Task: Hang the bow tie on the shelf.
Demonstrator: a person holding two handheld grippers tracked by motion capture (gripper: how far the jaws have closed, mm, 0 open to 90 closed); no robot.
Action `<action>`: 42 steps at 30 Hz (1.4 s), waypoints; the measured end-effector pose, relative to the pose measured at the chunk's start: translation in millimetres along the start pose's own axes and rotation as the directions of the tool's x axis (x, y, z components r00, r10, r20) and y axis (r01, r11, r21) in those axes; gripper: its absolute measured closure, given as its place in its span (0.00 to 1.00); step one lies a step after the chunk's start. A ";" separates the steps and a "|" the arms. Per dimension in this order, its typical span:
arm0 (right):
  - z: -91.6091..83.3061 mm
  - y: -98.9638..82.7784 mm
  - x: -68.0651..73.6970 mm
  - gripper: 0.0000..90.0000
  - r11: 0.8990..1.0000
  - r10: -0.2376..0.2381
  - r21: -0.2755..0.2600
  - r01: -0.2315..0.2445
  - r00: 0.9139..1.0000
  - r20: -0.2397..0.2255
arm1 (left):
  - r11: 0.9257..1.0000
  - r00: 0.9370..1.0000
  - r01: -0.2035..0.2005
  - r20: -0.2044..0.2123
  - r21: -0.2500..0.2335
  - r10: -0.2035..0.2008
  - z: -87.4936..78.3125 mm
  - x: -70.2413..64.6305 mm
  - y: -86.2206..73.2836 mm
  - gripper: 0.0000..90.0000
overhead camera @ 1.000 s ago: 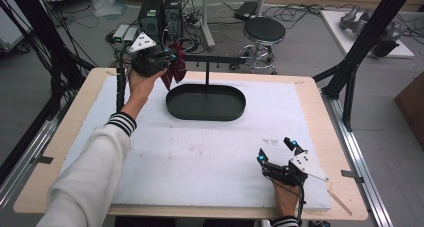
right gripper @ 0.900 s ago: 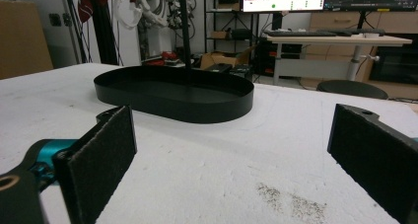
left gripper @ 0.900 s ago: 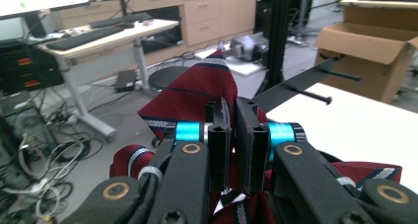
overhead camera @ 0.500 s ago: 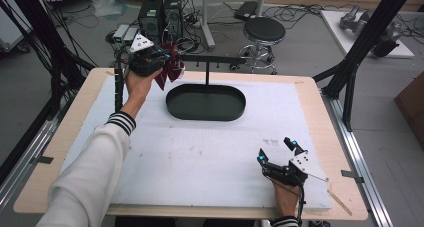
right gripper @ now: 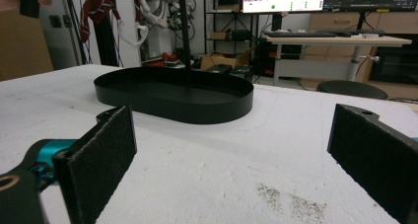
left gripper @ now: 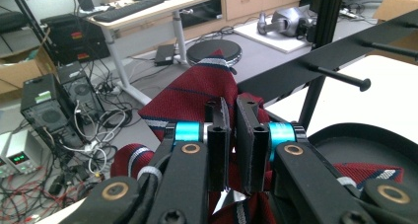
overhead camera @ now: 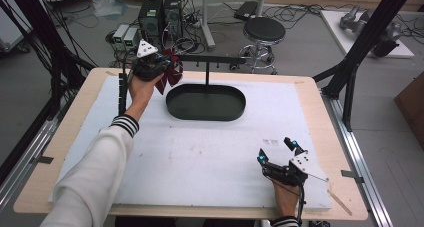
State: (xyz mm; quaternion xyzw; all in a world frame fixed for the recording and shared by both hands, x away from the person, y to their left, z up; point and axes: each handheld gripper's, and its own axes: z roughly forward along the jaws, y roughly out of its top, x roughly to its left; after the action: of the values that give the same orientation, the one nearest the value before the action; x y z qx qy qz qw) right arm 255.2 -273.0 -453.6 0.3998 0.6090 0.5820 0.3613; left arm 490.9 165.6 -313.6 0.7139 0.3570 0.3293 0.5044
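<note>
Up close, left gripper (left gripper: 231, 135) clamped on striped red tie (left gripper: 197, 93) by the rack (left gripper: 315, 63); from above, arm outstretched, right gripper (overhead camera: 280, 154) wide apart, low on table (overhead camera: 200, 157).

We see a wooden counter (overhead camera: 320, 94) covered by a white mat (overhead camera: 200, 157). A black oval tray (overhead camera: 206, 102) with an upright post stands on the mat, which bears faint marks, perhaps dirt.

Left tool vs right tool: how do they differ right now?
The left tool is shut on the red striped tie; the right tool stands wide open with nothing between its pads. The left tool is raised by the rack; the right tool sits low over the white mat. Both have black pads.
</note>
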 end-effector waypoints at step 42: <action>-0.3 -0.1 0.7 0.04 1.000 -0.005 0.000 0.005 1.000 -0.007 | 0.992 0.964 0.066 0.265 -0.112 -0.034 -45.9 19.8 -37.5 0.09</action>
State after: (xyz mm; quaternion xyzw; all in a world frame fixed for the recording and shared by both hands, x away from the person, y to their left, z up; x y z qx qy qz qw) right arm 254.5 -272.5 -453.6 0.3965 0.6112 0.5824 0.3607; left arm 456.6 213.4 -334.7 0.7105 0.2846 0.2396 0.5973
